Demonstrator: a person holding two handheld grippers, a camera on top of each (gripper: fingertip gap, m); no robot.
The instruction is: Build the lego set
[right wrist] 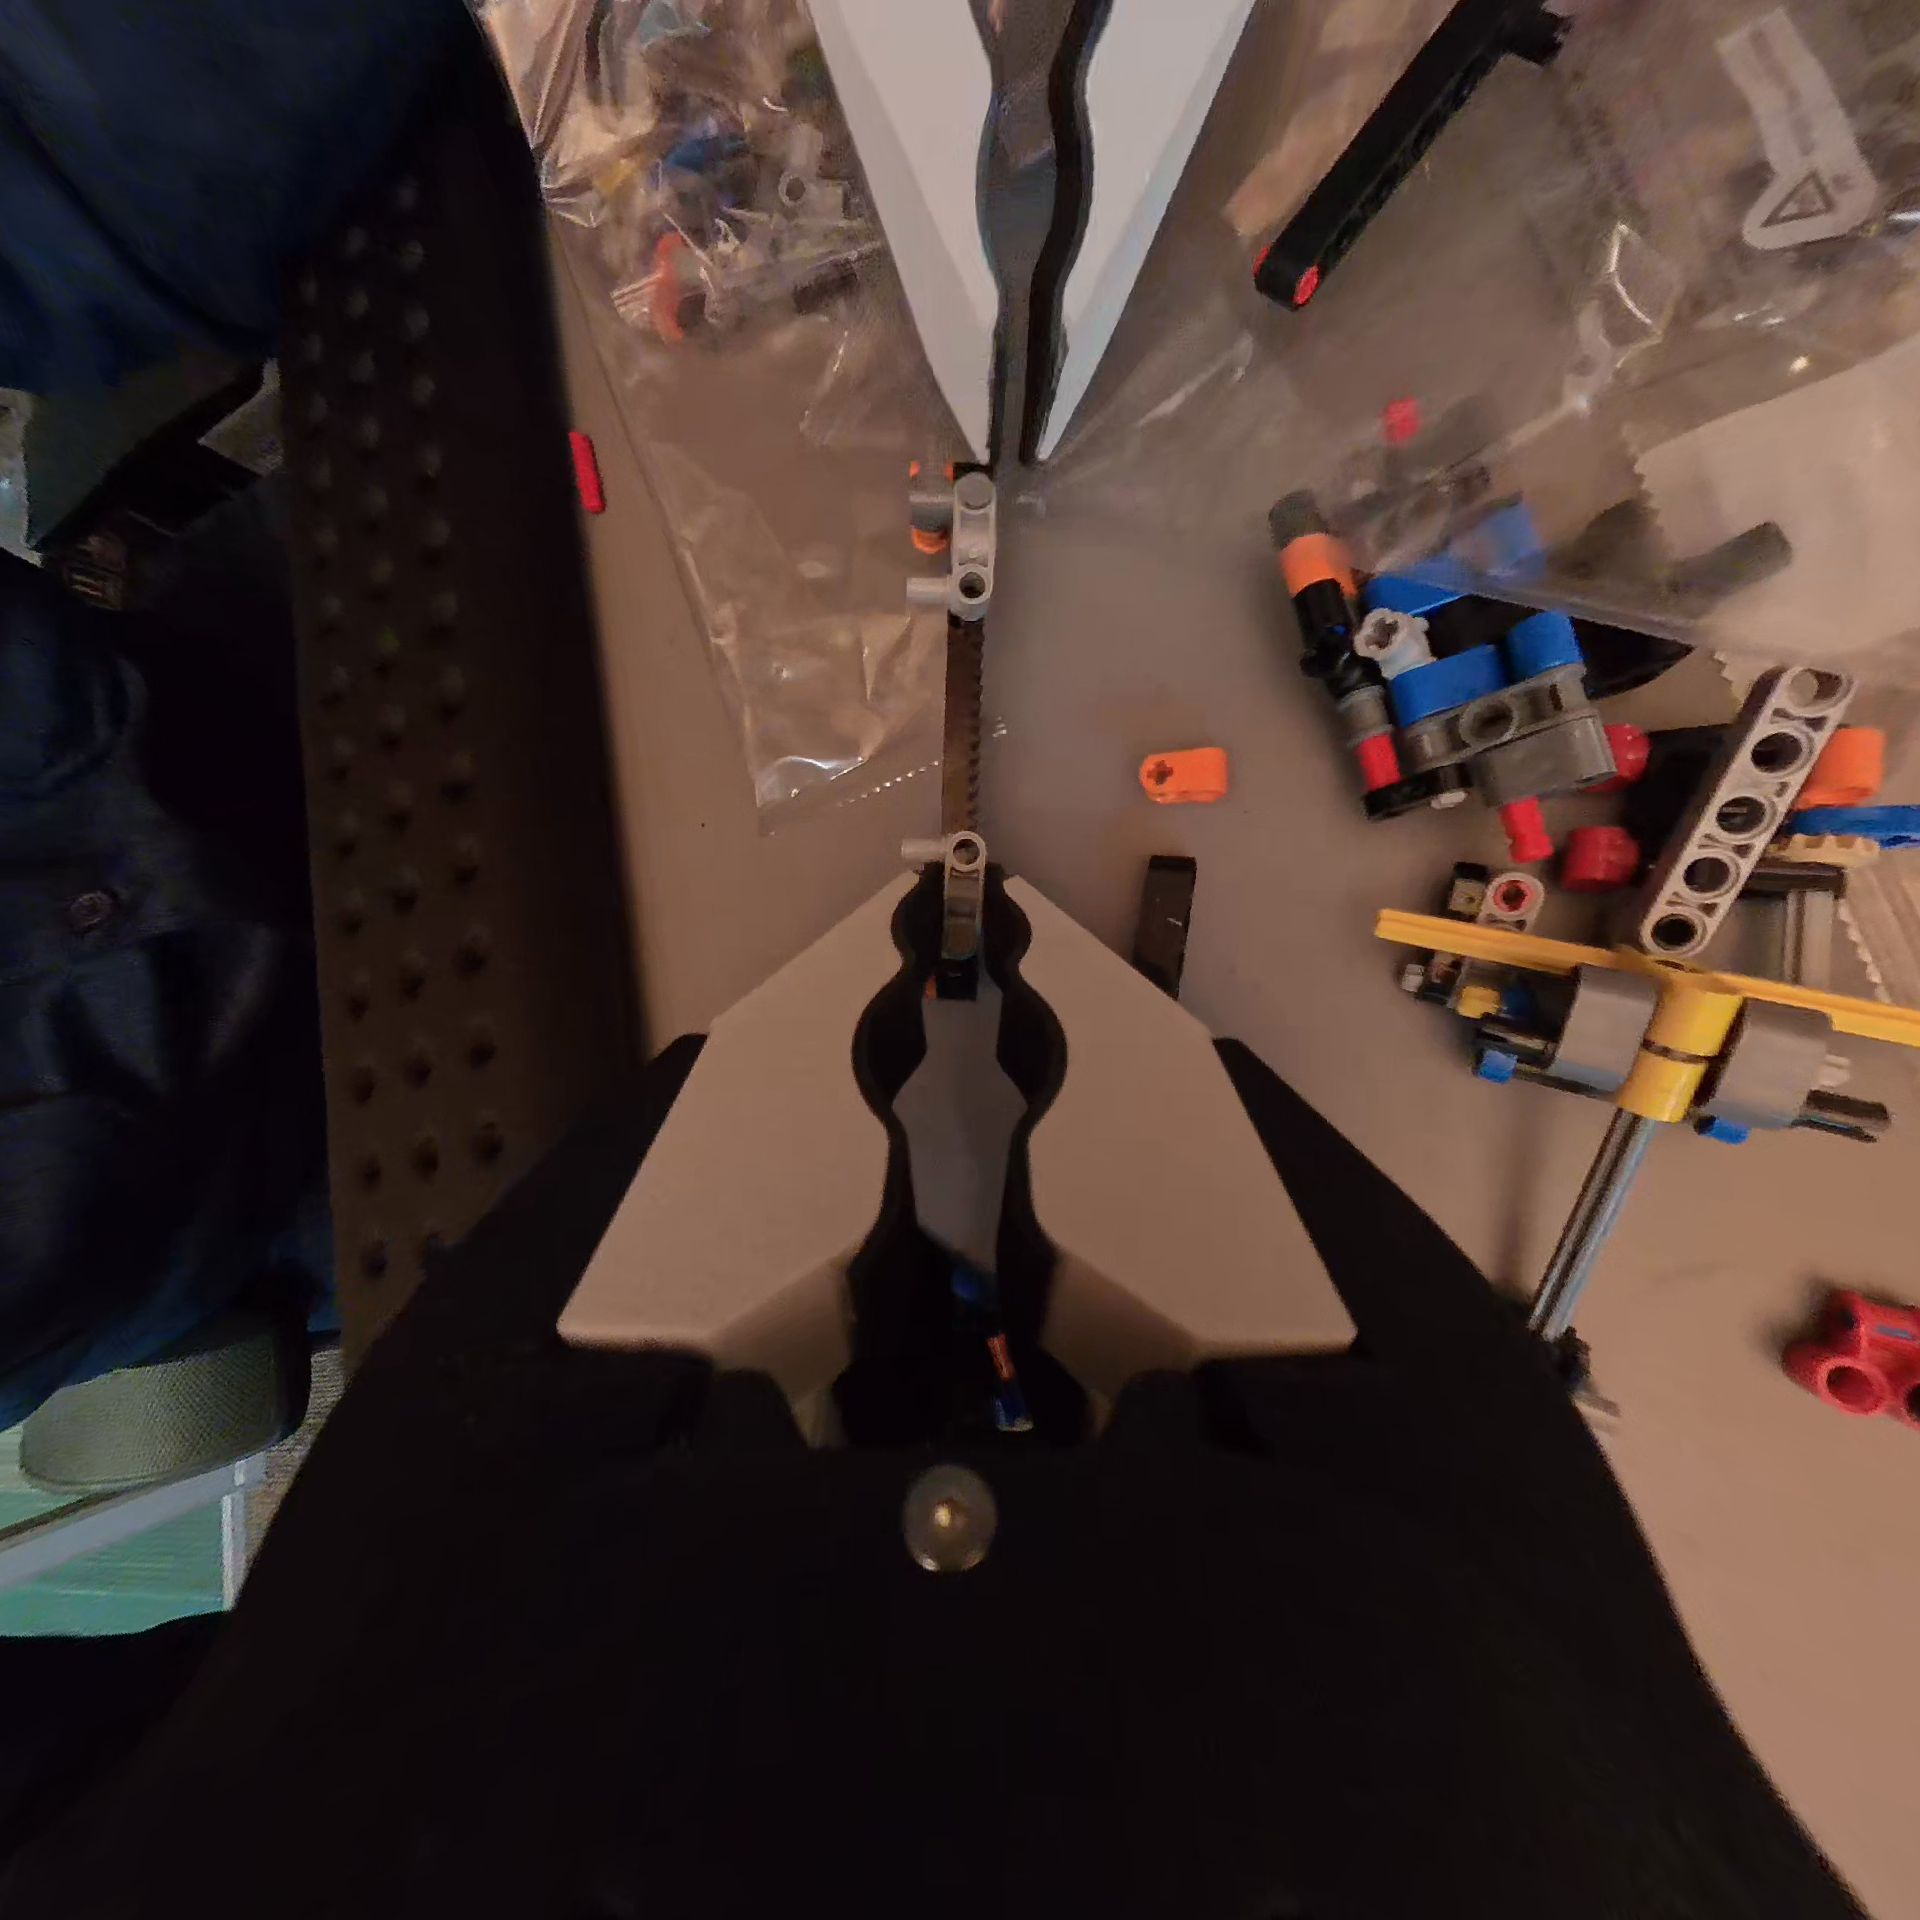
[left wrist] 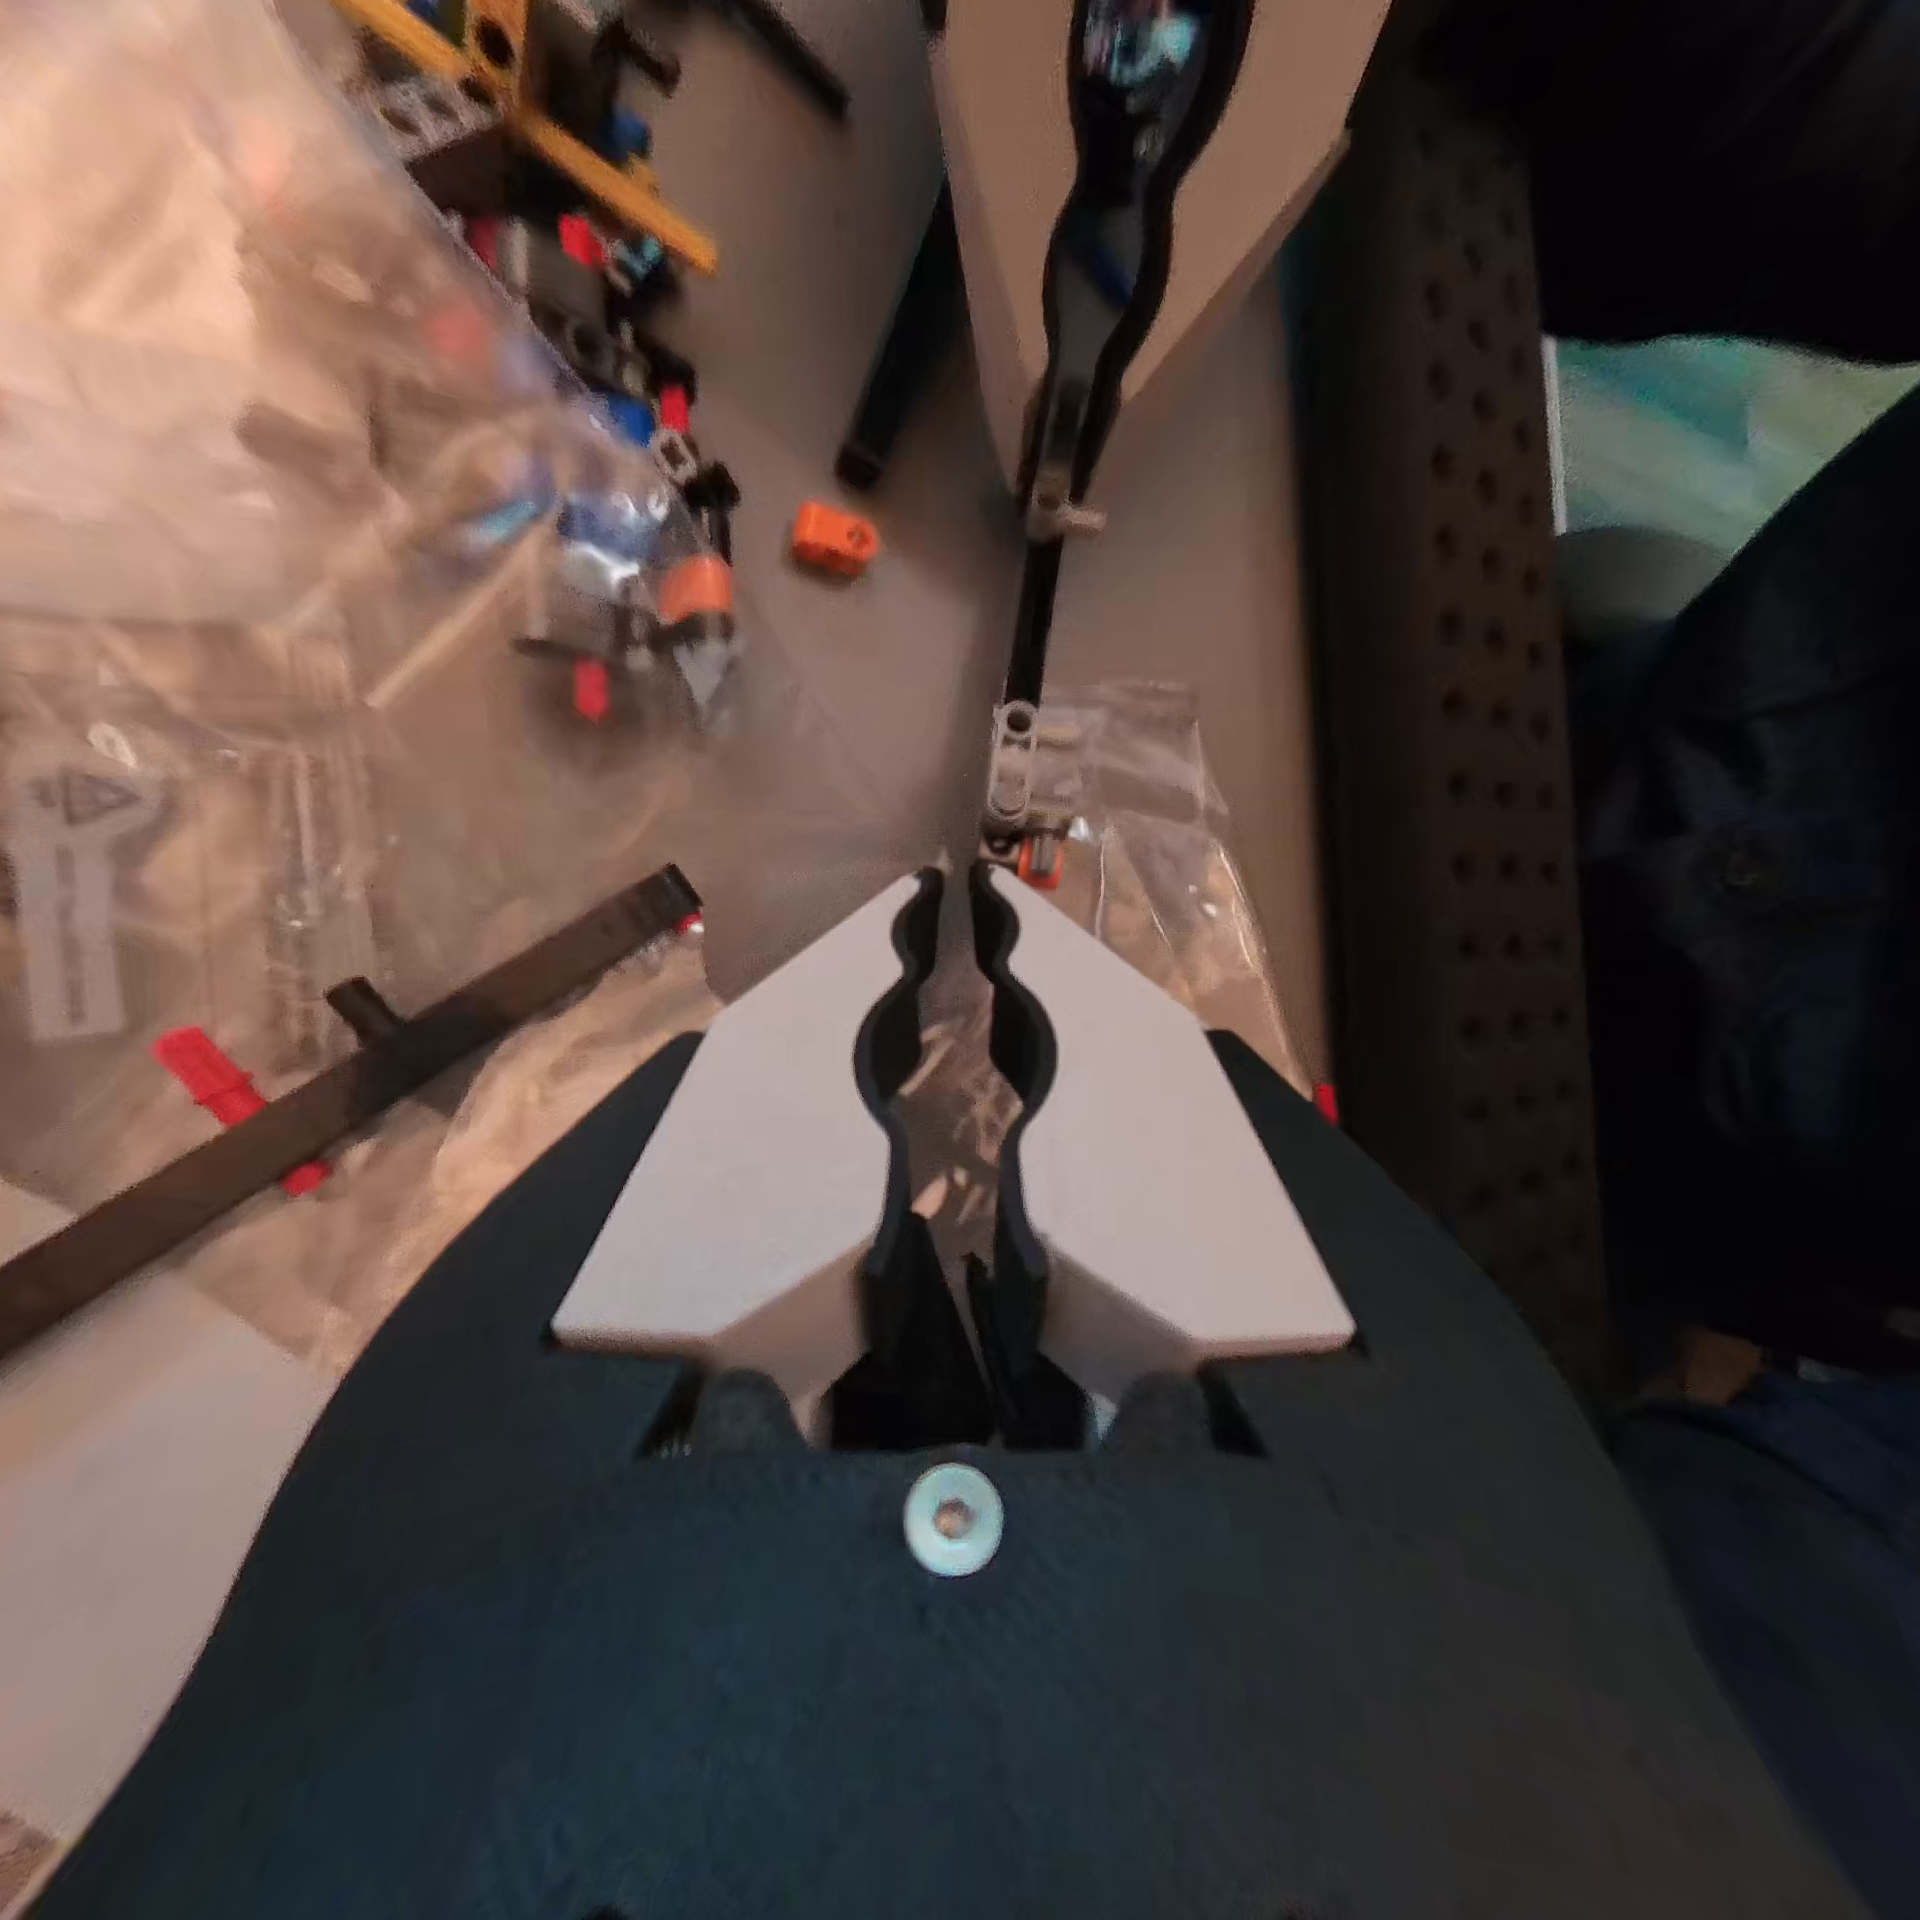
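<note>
Over the grey counter, mid-frame, the left hand-held gripper and right hand-held gripper each clench an end of one thin black toothed strip. Small grey connectors sit near both ends, one orange-tipped.

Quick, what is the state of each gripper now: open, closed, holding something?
Left gripper: closed on one end of the black toothed lego strip.
Right gripper: closed on the other end of the same strip, at its grey connector.

Grey tabletop, dark perforated strip along its edge — blue-clothed person beyond
</note>
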